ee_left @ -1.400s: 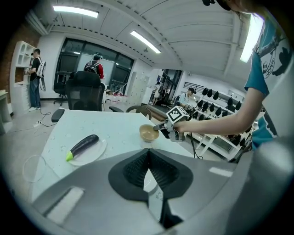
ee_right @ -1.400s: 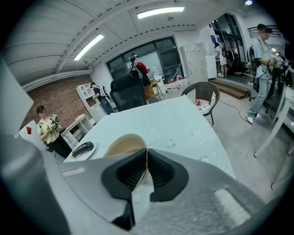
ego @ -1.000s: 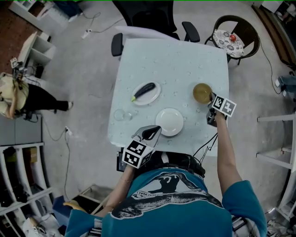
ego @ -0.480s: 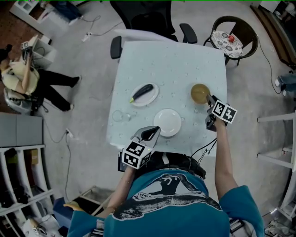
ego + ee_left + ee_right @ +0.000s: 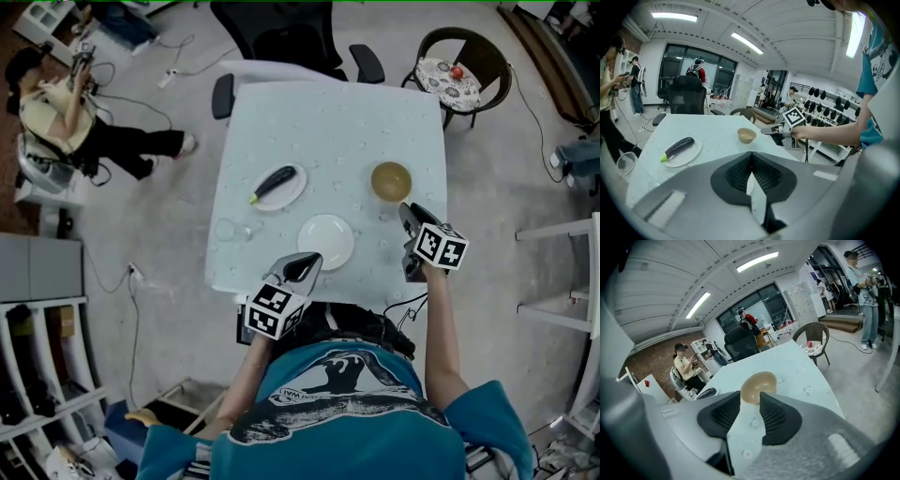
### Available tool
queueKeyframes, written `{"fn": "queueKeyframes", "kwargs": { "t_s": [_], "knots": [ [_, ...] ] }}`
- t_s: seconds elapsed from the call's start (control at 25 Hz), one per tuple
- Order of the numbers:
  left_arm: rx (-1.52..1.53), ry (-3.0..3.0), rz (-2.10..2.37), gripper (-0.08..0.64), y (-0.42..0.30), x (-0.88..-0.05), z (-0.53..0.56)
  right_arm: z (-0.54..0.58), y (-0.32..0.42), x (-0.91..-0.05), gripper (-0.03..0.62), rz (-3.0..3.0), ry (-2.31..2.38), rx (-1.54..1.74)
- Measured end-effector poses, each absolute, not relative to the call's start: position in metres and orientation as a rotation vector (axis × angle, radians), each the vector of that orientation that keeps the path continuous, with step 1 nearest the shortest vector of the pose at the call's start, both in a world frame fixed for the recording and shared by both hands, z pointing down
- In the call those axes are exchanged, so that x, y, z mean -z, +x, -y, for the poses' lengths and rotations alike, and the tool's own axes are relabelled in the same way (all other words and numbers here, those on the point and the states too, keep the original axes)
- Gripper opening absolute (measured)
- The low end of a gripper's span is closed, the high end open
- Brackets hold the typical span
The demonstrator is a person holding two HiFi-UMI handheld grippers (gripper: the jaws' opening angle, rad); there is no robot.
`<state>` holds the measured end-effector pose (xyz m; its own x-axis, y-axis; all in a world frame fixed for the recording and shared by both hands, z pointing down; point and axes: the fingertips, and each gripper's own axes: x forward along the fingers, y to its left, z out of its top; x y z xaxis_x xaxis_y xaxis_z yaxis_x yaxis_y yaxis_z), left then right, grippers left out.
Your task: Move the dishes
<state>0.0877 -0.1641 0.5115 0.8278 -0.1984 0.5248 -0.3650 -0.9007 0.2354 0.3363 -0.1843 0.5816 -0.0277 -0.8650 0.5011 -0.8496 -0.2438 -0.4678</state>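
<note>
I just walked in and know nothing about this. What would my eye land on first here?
A dark purple eggplant on a white plate, left of centre on the pale blue table. To its right sits a tan bowl, with the right tongs just short of it, their jaws just opened and empty. An empty white plate lies at the near edge.

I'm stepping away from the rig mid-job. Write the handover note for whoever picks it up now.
Right gripper: open, fingers have just been opening, nothing between them; tan bowl stands on the table just beyond the tips.
Left gripper: fingers shut at the white plate's near rim; whether they pinch it is unclear.
Eggplant plate lies further left, no gripper at it.
Done: bowl let go. Left: white plate, eggplant plate.
</note>
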Motion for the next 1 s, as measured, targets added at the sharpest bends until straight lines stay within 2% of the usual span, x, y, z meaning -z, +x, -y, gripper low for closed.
{"fn": "queueKeyframes", "kwargs": {
  "t_s": [1.0],
  "knots": [
    [-0.710,2.630,0.534,0.014,0.058,-0.517,0.122,0.109,0.204,-0.589,0.133,-2.263,-1.941,1.207]
  ]
}}
